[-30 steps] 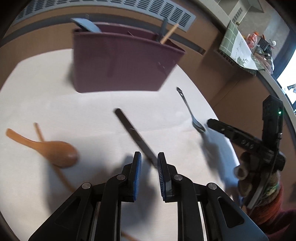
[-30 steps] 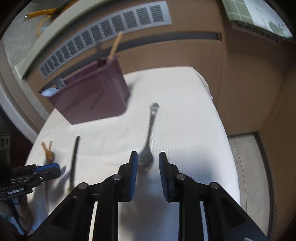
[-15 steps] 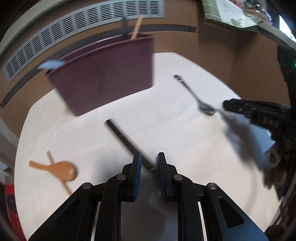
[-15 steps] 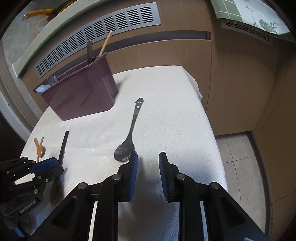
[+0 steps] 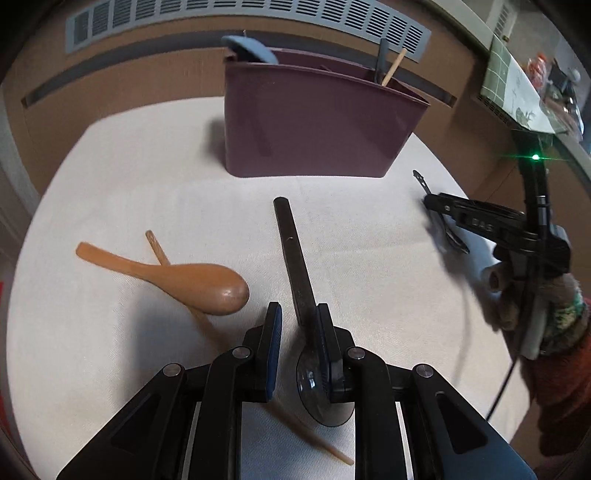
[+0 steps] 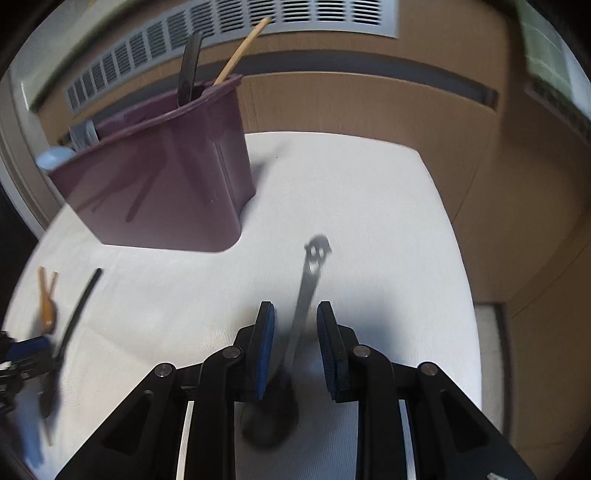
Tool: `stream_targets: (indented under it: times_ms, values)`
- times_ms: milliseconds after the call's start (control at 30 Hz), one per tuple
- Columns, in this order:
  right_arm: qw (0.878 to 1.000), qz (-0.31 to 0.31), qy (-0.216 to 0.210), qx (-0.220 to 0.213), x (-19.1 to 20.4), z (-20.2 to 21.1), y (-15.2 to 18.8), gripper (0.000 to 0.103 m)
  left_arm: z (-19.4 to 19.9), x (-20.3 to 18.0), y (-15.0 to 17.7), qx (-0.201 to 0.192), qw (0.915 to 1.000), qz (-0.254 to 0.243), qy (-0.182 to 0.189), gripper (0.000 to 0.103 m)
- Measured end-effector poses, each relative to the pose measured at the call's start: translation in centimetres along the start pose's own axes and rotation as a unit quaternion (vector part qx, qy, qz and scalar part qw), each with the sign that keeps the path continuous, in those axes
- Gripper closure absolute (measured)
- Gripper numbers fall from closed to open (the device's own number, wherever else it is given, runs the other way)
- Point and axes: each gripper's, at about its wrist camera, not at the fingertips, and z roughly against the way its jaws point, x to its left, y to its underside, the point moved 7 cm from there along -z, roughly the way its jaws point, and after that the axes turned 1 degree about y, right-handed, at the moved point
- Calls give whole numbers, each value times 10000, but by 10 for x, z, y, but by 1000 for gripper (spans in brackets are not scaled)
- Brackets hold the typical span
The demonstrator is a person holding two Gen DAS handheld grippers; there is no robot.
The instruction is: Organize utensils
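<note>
A black spoon (image 5: 291, 251) lies on the white cloth, its handle running between the fingers of my left gripper (image 5: 299, 310), close to the right pad; the jaws stand open around it. A wooden spoon (image 5: 192, 280) rests across a chopstick (image 5: 157, 245) to the left. My right gripper (image 6: 295, 310) is open and straddles the handle of a metal spoon (image 6: 310, 280) without pressing on it. The maroon utensil holder (image 5: 314, 129) stands behind, with a light blue spoon (image 5: 251, 50), a black handle and a chopstick in it.
The white-clothed table (image 6: 369, 203) ends at the right above a floor. Brown panelling with a vent grille (image 5: 258, 14) runs behind the holder. A person's hand (image 5: 535, 295) in an orange-red sleeve carries the right gripper (image 5: 430, 203) at the right.
Both grippers have moved forward over their spoons. The black spoon's handle now lies deeper between the left fingers, and the metal spoon's handle now lies between the right fingers.
</note>
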Motion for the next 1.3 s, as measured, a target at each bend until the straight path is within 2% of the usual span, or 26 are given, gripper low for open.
stream_targets:
  times_ms: [33,67,100,300,533,633,700,767,933,1000,1200,1267,1300]
  values:
    - [9999,90,62,-2,3,-2,-2,81,1,0,1,17,10000,2,32,83]
    - [9997,223,127,-17,6,-3,-4,86,0,-1,0,54,10000,-22,63,83]
    - [9994,341,112,-22,10,-3,-4,97,-3,-4,-1,105,9999,-57,78,83]
    - [9987,465,-190,-83,17,18,19,97,-24,-19,-17,305,9987,-384,-130,84]
    - [9979,297,-485,-317,9,61,48,97,-36,-24,-33,465,9981,-347,-211,84]
    - [9971,215,-573,-457,8,74,50,97,-40,-26,-40,453,9983,-333,-168,85]
    - [9963,152,-635,-557,7,81,48,97,-42,-26,-43,340,9988,-279,-198,91]
    - [9955,85,-666,-670,8,90,45,97,-35,-28,-41,184,9995,-234,-75,91]
    - [9921,-20,-802,-964,10,109,36,97,22,-38,-45,-676,9971,-150,322,91]
    - [9902,-41,-858,-1100,13,117,31,103,44,-41,-48,-979,9942,-198,400,91]
    - [9862,0,-961,-1347,25,127,14,103,66,-48,-59,-1338,9898,-258,413,91]
    - [9872,16,-890,-1324,23,127,13,101,70,-45,-57,-1383,9894,-207,401,91]
    - [9889,86,-945,-1148,23,122,15,97,71,-43,-57,-1407,9892,-168,384,91]
